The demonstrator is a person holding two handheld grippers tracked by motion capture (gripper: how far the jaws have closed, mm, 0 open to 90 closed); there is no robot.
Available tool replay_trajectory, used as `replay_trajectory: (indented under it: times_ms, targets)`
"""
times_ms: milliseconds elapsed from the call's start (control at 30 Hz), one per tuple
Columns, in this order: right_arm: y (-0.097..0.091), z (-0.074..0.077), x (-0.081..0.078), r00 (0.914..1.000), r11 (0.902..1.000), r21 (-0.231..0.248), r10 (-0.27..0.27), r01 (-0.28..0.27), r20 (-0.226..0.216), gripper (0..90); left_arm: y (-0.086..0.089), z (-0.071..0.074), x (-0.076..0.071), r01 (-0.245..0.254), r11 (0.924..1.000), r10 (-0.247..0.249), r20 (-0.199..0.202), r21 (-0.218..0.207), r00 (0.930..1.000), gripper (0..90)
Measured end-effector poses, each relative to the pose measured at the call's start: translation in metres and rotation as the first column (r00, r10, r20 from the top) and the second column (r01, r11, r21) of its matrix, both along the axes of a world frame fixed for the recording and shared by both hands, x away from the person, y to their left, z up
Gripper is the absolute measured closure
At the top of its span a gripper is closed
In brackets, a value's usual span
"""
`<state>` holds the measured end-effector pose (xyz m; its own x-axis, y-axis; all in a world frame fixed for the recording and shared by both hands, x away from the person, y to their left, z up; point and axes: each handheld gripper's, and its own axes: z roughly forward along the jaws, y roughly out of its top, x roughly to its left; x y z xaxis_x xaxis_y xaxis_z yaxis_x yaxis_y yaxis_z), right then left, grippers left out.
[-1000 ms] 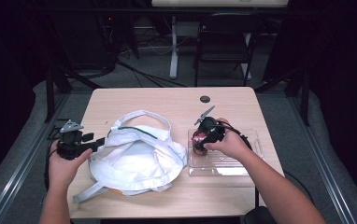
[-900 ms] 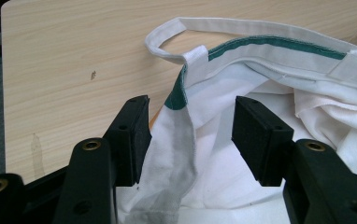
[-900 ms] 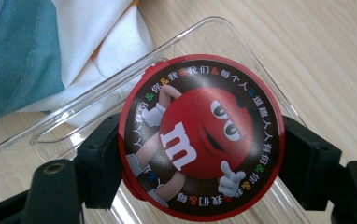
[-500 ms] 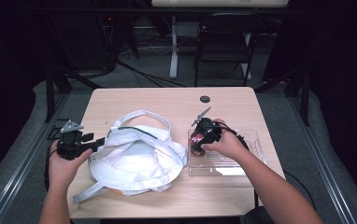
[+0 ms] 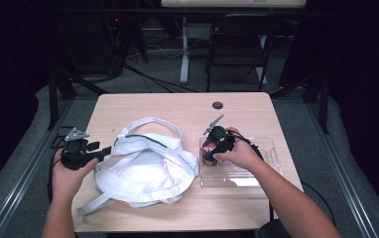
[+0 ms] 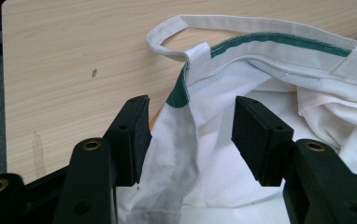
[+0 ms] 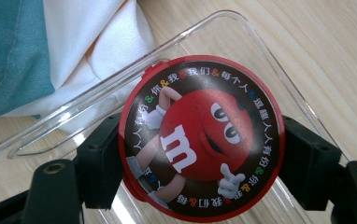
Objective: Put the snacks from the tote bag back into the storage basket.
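My right tool clamps the light, stiff, slippery candy tin by its rim; my left tool gapes around the bag at three o'clock.

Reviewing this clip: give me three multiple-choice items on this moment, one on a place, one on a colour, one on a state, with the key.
1. Where is the round red tin? A in the white bag; B over the clear tray; C on the floor.
2. What colour is the trim on the white bag? A green; B yellow; C black.
3. The left claw is: A shut on a strap; B open around the bag's edge; C far from the bag.

Key: B, tray beneath the tin; A, green band shows; B, jaws stand apart around the cloth.
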<state>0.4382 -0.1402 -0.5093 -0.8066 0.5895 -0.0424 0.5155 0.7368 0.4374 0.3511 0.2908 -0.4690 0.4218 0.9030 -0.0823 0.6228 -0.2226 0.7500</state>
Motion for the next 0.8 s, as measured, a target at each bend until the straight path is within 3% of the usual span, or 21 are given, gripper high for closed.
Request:
replay_trajectory:
  times_ms: [467,567,667,767,800]
  targets:
    - [-0.0027,-0.0015,0.0042,0.9996,0.9995,0.026,-0.014,0.015,-0.026,25.0,0.0007,-0.0005,-0.0003,-0.005,1.0,0.005,0.003,-0.005,1.0,46.4]
    - [-0.0029,-0.0032,0.0033,0.9994,0.9985,0.047,-0.028,0.029,-0.019,24.9,0.0011,0.0,-0.0004,-0.002,1.0,0.002,-0.003,-0.001,1.0,46.4]
    - [-0.0035,-0.0015,0.0024,0.9997,0.9993,0.031,-0.02,0.021,-0.011,24.9,0.0007,-0.0005,-0.0004,-0.005,1.0,0.005,0.003,-0.005,1.0,46.4]
    - [-0.0039,0.0004,0.0001,0.9992,0.9977,0.056,-0.04,0.039,0.002,24.8,0.0004,-0.0007,-0.0002,-0.006,1.0,0.006,0.003,-0.006,1.0,46.3]
    - [-0.0046,0.0023,0.0,0.9993,0.9983,0.045,-0.037,0.036,0.004,24.8,0.0004,-0.0006,-0.0002,-0.006,1.0,0.006,0.002,-0.004,1.0,46.3]
